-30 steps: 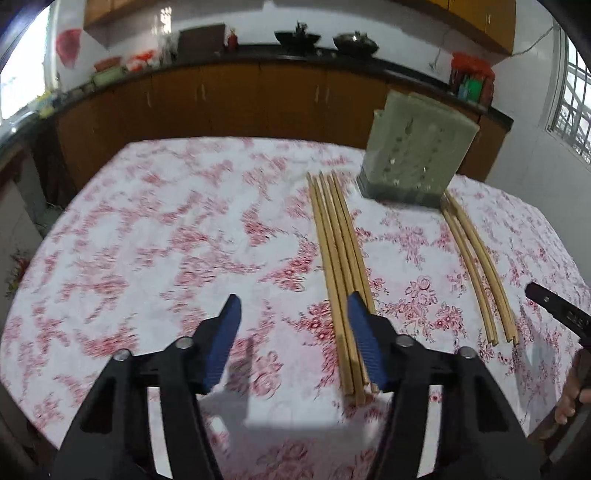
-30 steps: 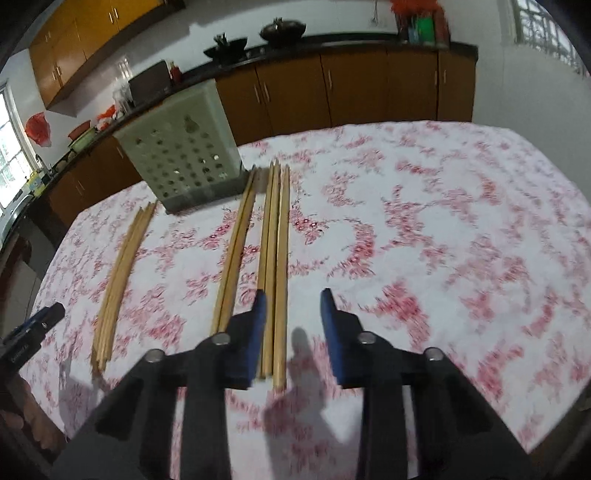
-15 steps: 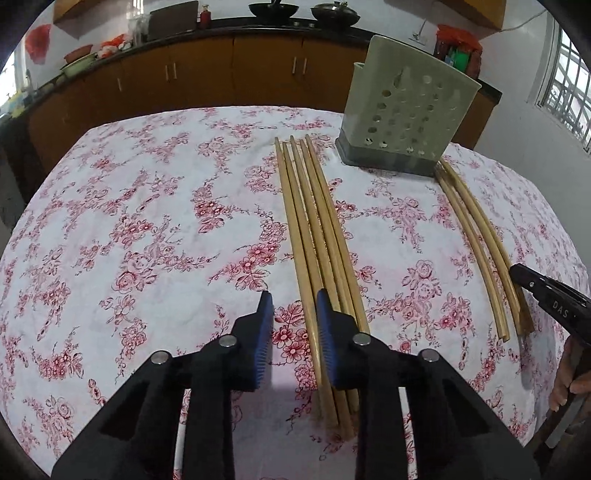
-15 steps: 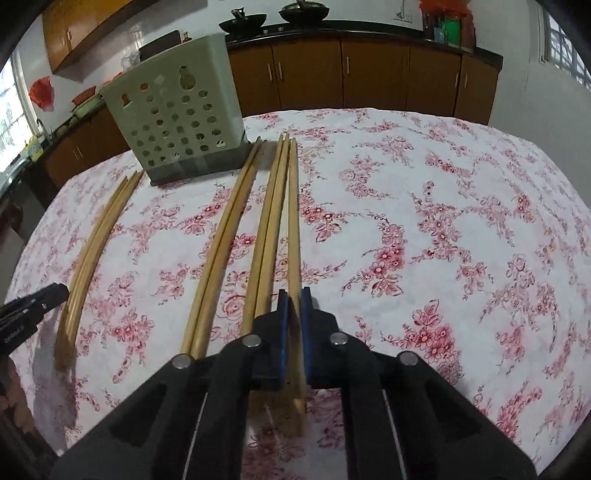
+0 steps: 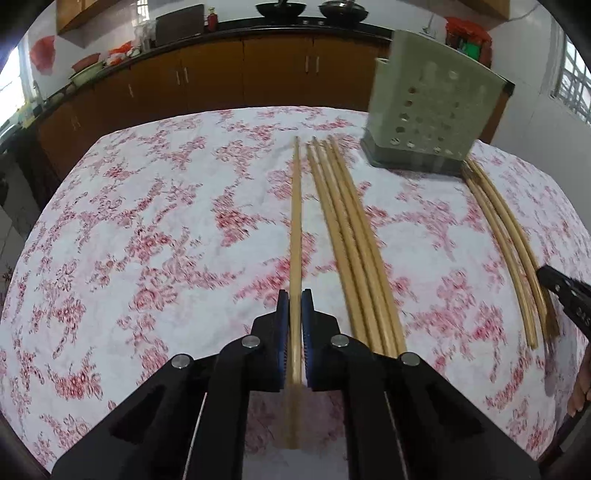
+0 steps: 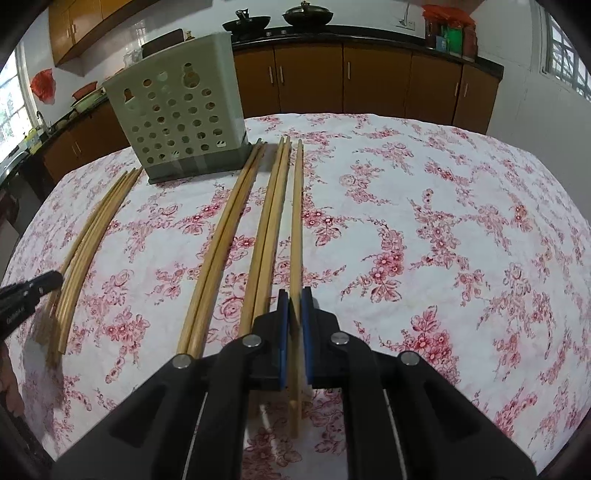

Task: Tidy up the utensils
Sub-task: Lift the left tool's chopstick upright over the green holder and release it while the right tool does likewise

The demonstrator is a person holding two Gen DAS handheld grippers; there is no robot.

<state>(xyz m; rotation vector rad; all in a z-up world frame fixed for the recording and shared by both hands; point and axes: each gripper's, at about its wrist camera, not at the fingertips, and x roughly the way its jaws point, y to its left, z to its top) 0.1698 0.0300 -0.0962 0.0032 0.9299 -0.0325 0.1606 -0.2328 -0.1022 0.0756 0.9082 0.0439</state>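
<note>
Left fingers: my left gripper [image 5: 294, 300] is clenched on one chopstick [image 5: 295, 236], blue pads pressed to both its sides; the stick runs straight ahead between them, its near end poking out behind the pads.
Right fingers: my right gripper [image 6: 294, 298] is clenched on another single chopstick [image 6: 296, 221], held the same way, lengthwise between the pads.
Left chopstick, place: set apart from the bundle [image 5: 351, 240] of four that lies just to its right on the desk [image 5: 147, 240]; whether its far tip touches the cloth I cannot tell, as that view is blurred.
Right chopstick, place: rightmost of its group, just beside a pair [image 6: 271, 229]; a second pair [image 6: 225, 243] lies further left, its far tips close to the holder's base.
Outer sticks: a curved-looking cluster [image 6: 92, 236] lies at the left of the right view, well apart from the others; the tip of my other gripper shows beside its near end.
Holder: a pale green perforated holder [image 6: 177, 110] stands upright on a dark base at the far side of the desk, behind the sticks.
Desk: covered in a white cloth with red flowers.
Background: brown cabinets [image 6: 332, 81] under a dark counter, two dark pans [image 6: 306, 14] on top.
</note>
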